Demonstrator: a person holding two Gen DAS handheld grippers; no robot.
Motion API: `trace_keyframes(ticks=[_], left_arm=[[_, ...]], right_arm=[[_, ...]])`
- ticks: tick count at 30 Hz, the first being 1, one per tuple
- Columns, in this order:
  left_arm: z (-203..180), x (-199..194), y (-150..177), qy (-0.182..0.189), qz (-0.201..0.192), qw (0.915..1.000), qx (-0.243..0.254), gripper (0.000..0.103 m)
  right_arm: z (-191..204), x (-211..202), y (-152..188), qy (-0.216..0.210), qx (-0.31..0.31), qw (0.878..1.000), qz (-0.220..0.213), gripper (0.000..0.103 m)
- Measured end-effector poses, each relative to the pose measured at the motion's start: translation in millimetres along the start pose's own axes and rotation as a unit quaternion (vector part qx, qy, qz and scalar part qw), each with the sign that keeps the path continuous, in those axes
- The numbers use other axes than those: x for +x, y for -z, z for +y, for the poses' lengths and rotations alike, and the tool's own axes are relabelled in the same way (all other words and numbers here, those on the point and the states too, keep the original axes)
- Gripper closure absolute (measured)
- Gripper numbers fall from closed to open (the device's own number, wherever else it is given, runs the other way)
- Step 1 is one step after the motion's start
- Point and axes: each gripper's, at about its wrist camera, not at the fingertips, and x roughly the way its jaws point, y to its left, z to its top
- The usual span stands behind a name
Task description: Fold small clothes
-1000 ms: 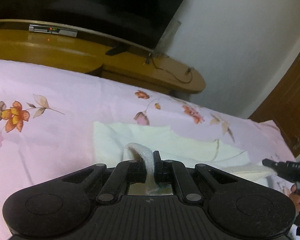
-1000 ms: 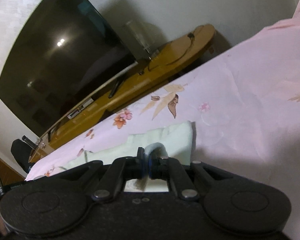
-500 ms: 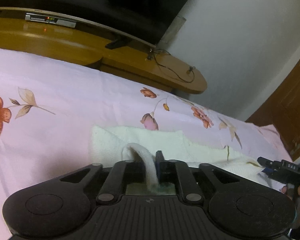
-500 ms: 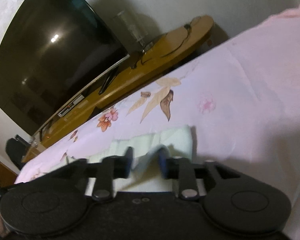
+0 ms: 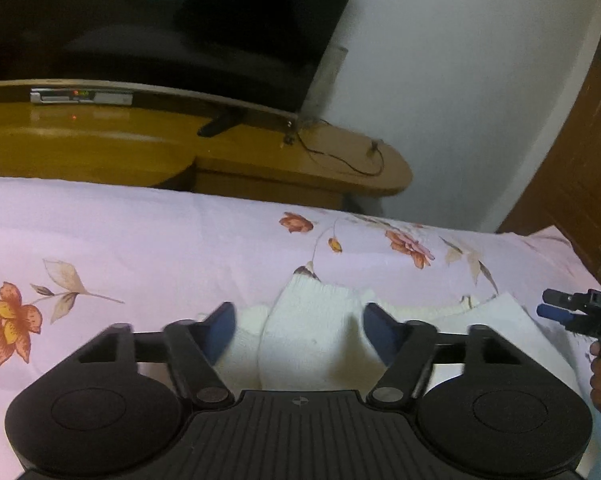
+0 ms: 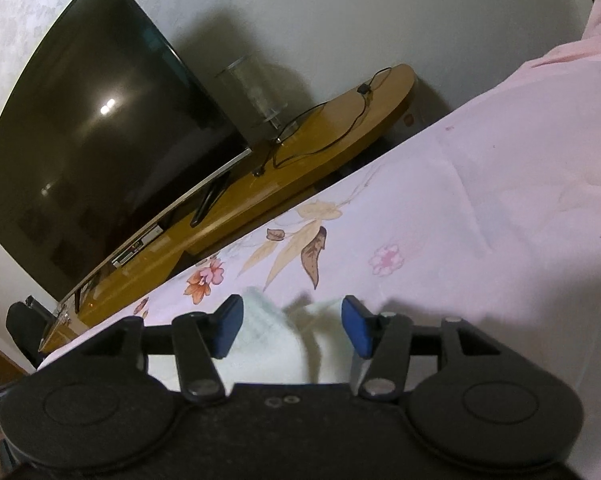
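A small cream-white knitted garment (image 5: 312, 332) lies on the pink flowered bedsheet (image 5: 140, 240). My left gripper (image 5: 298, 330) hangs just over its left end, jaws opening, blue pads apart from the cloth that lies loose between them. In the right wrist view the same garment (image 6: 272, 332) shows pale under my right gripper (image 6: 292, 326), whose jaws are also opening, with a fold of cloth between the pads but not pinched. The right gripper's tips (image 5: 556, 308) and the hand holding it appear at the right edge of the left wrist view.
Past the bed's far edge stands a wooden TV stand (image 5: 260, 160) with a large dark television (image 6: 92, 140), a set-top box (image 5: 80, 97), a cable and a clear glass vase (image 6: 256, 88). A brown wooden door (image 5: 580, 160) is at the right.
Both grippers were shut on pinched edges of the garment; both have opened and the cloth has dropped flat onto the sheet. Both hands have shifted slightly along the bed.
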Motion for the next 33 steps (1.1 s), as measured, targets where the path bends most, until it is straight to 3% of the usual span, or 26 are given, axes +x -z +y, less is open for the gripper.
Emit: trace_keyframes(ticks=[6,9,10,12,15,17,21,27,30,33], left_arm=[[-3.8,18.3,-5.5,-0.023,0.046,0.998,0.037,0.037],[-7.8,22.2,-7.4,-0.025,0.047,0.9972,0.052,0.04],[-7.7,24.0,-7.4,-0.021,0.05,0.9972,0.051,0.046],[-7.0,28.1,-6.0,-0.037,0.056,0.9964,0.052,0.078],[-4.2,28.4,-2.0,-0.035,0.045,0.9976,0.039,0.1],[-1.9,24.1,0.3,-0.03,0.027,0.9987,0.031,0.1],[2.7,11.5,4.4,-0.024,-0.016,0.9994,0.021,0.1],[12.6,-6.9,-0.8,-0.009,-0.067,0.9977,0.006,0.1],[13.5,2.1,-6.4,-0.025,-0.046,0.9986,0.013,0.1],[15.0,26.8,-0.4,-0.055,0.015,0.9982,0.02,0.1]], right_arm=[[9.8,10.8,1.5,0.01,-0.048,0.999,0.024,0.053],[15.2,21.7,3.8,0.017,-0.073,0.996,0.045,0.061],[16.7,24.5,5.0,0.018,-0.081,0.995,0.052,0.065],[20.1,29.6,6.8,0.02,-0.096,0.993,0.064,0.071],[28.3,34.2,9.8,0.034,-0.13,0.989,0.065,0.077],[35.5,36.6,14.0,0.041,-0.162,0.984,0.07,0.1],[54.2,30.2,21.4,0.058,-0.225,0.971,0.052,0.099],[59.3,8.4,11.9,0.047,-0.22,0.974,-0.004,0.099],[57.1,4.5,8.7,0.047,-0.213,0.976,-0.019,0.099],[47.0,19.4,11.6,0.07,-0.199,0.977,0.006,0.099]])
